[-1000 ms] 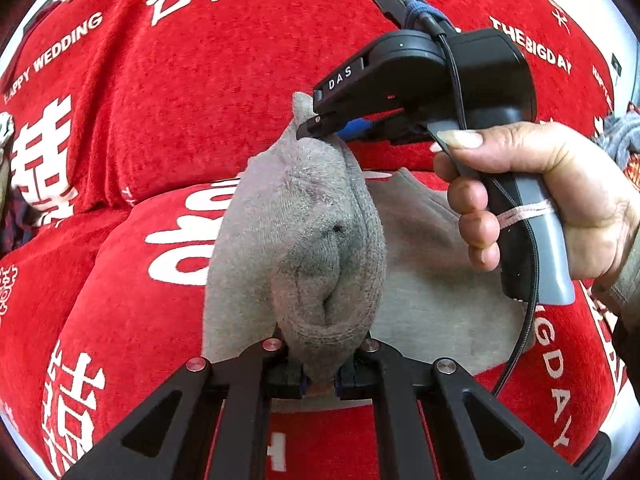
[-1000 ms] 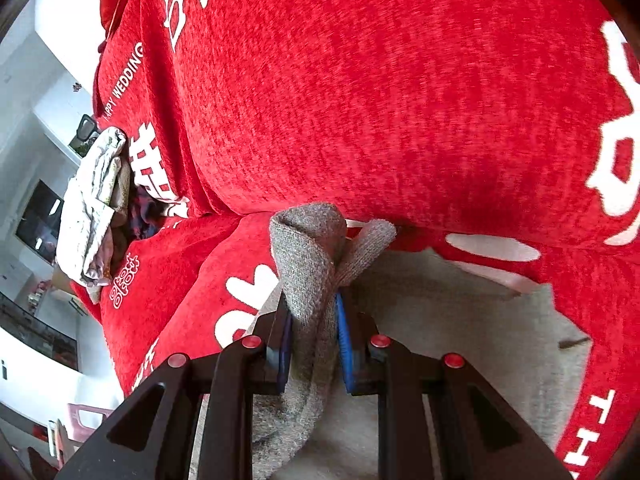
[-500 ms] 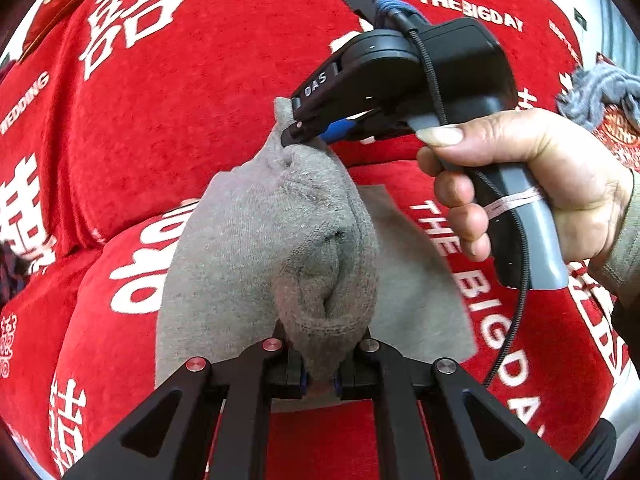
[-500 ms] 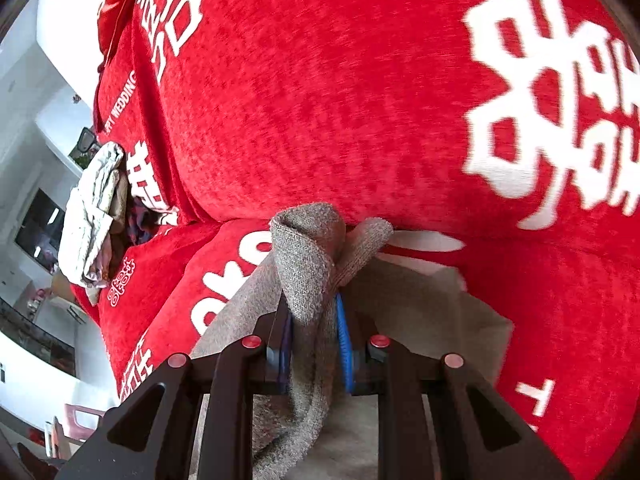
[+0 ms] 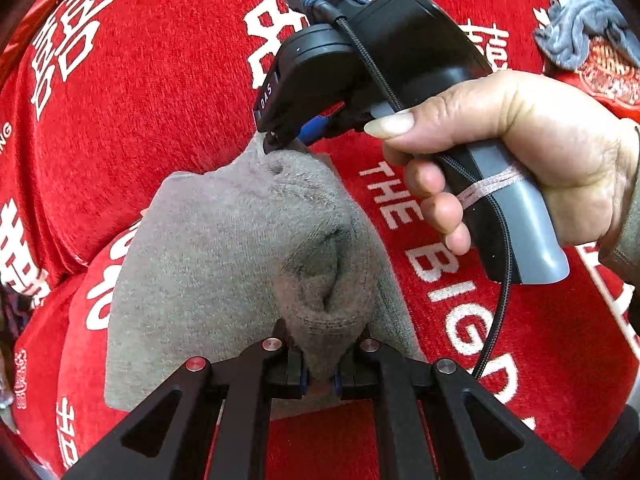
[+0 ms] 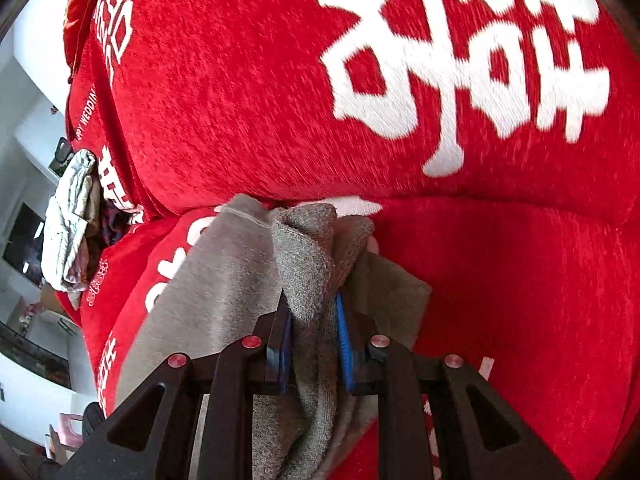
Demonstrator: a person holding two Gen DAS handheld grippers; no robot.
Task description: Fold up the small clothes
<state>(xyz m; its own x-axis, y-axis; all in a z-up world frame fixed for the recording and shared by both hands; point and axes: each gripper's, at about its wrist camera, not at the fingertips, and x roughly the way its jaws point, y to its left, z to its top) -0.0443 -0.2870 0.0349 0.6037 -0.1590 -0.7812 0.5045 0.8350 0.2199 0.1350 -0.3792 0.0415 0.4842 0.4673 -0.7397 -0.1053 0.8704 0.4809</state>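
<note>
The left gripper [image 5: 318, 364] is clamping a bunched fold of the grey cloth [image 5: 224, 264] between its closed jaws, the fabric bulging up just above the pads in a rounded lump with a dark crease in it. The right gripper [image 6: 314, 340] is pinching another edge of the same cloth [image 6: 308, 264]; its blue pads [image 6: 343, 344] are pressing on a thick fold that is sticking up past the fingertips and drooping over to the left. In the left wrist view that right gripper [image 5: 280, 140] is showing at the far end of the cloth, a hand [image 5: 516, 152] wrapping around its grey handle, with a black cable hanging down from it in a loop. Between the two grips the cloth is stretching across, while the rest of it is lying spread on the red sofa cover [image 5: 160, 100], which is carrying white lettering and large white characters. The cloth is sitting where the seat meets the backrest [image 6: 260, 100]. A blue-grey rag [image 5: 576, 28] is lying crumpled at the upper right of the left wrist view, well apart from the cloth. In the right wrist view a pale bundle of clothes [image 6: 72, 216] is resting at the sofa's far left end, beside a darker patterned piece.
</note>
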